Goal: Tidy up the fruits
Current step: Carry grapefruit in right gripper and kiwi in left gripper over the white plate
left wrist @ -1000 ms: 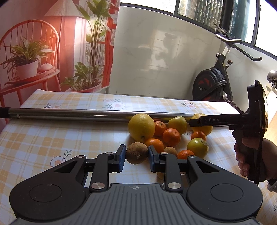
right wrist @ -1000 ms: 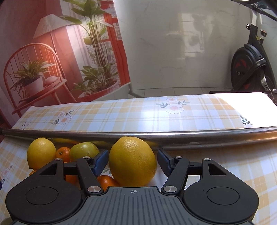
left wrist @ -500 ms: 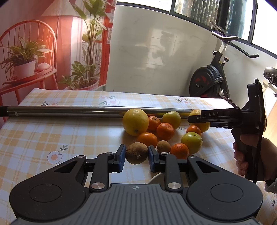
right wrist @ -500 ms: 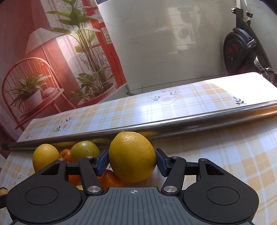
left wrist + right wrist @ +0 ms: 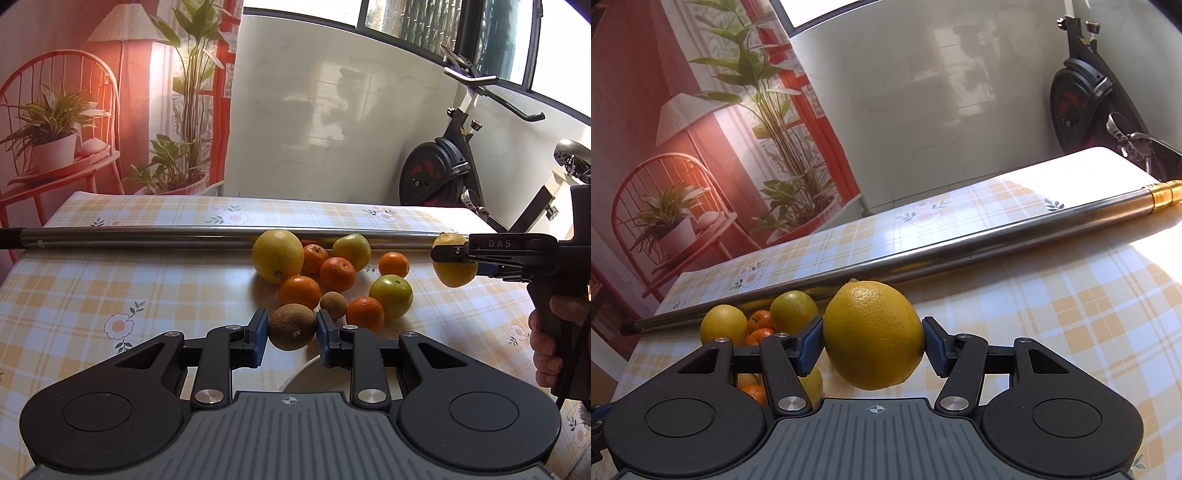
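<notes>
My left gripper (image 5: 290, 334) is shut on a brown kiwi (image 5: 291, 326), held above the checked tablecloth. Behind it lies a pile of fruit: a big yellow citrus (image 5: 277, 255), several mandarins (image 5: 337, 274), two green-yellow fruits (image 5: 390, 295) and a small brown fruit (image 5: 332, 304). My right gripper (image 5: 873, 341) is shut on a large yellow lemon (image 5: 873, 334), lifted off the table. In the left wrist view that same lemon (image 5: 456, 273) hangs right of the pile in the right gripper (image 5: 455, 254), gripped by a hand (image 5: 554, 343). The fruit pile (image 5: 794, 312) sits low left in the right wrist view.
A long steel tube (image 5: 147, 236) lies across the table behind the fruit, with a brass end (image 5: 1165, 194) at the right. A white round rim (image 5: 303, 373) shows under my left gripper. An exercise bike (image 5: 443, 173) stands past the table's far right edge.
Both grippers have risen and drawn back from the pile, each carrying its fruit. The lemon has come away from the tube; the right wrist view has tilted.
</notes>
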